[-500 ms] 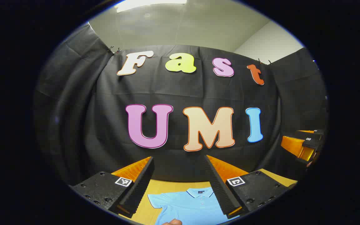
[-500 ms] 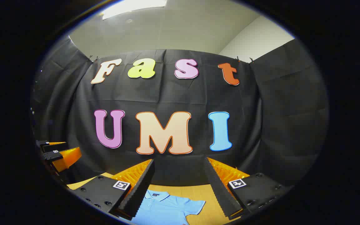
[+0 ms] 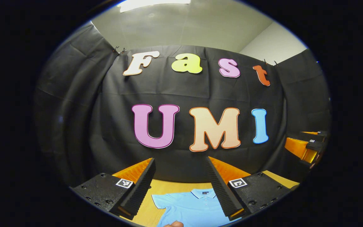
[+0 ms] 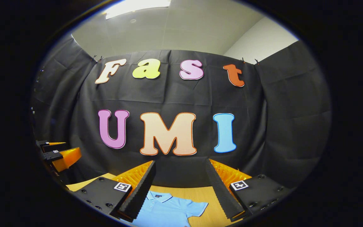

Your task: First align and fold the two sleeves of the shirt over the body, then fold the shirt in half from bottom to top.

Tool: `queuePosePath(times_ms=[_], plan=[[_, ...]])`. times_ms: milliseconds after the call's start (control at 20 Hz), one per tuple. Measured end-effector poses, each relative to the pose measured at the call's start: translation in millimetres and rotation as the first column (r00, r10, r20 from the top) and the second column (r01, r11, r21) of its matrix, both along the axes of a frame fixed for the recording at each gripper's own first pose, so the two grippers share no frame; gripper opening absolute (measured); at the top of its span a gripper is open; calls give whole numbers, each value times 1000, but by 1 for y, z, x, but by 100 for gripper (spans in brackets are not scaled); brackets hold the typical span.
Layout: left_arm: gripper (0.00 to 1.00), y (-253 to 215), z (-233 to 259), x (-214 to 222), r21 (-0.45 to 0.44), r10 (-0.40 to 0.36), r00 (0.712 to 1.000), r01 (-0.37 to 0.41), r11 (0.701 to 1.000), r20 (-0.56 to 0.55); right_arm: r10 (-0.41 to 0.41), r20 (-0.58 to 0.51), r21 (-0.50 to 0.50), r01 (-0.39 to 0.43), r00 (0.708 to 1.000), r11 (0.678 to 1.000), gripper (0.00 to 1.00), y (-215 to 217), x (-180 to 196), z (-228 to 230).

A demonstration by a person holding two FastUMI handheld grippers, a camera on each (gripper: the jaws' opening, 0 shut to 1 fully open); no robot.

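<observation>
Shirt [image 3: 191, 206]: plain light blue, with a thin white line along the collar edge and a small dark neck label. Table [image 3: 165, 188]: light wood tone. Wall [image 4: 181, 94]: black cloth. Ceiling [image 4: 181, 28]: off-white.

In the left gripper view the light blue shirt [image 3: 191, 206] runs off the picture at six o'clock, its lower body and hem cut away, and its sleeve at three o'clock is tucked behind the left gripper's [image 3: 181, 189] finger. A sliver of a hand [image 3: 173, 224] pokes in at six o'clock, mostly cropped. In the right gripper view the shirt's sleeve at nine o'clock hides behind the right gripper's [image 4: 180, 189] finger.
</observation>
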State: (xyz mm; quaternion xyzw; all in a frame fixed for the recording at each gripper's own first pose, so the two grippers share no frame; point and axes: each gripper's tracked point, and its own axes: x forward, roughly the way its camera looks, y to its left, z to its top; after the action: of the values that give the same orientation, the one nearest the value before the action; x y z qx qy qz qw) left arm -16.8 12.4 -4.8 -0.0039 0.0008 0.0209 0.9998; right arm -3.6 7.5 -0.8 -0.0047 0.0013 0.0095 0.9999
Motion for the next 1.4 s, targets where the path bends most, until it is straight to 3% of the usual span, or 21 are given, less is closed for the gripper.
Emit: queuePosePath(times_ms=[450,700,900,1100,1400], plan=[[94,10,-1,1,5,-8,1000,8,1000,13,-14,-3,-7,14,1000,1000,98,6,4,-6],[94,18,0,6,20,-82,996,82,996,41,-75,-10,0,75,997,997,98,8,15,-15],[94,20,-6,10,-25,-140,990,141,990,32,-101,-9,-14,101,995,995,96,1,33,-27],[94,20,-13,18,-34,-98,995,98,995,2,-100,-95,-76,92,991,993,98,-28,65,-71],[94,11,-28,19,13,-18,998,19,1000,-56,-64,-266,-67,47,962,997,99,-65,102,-164]])
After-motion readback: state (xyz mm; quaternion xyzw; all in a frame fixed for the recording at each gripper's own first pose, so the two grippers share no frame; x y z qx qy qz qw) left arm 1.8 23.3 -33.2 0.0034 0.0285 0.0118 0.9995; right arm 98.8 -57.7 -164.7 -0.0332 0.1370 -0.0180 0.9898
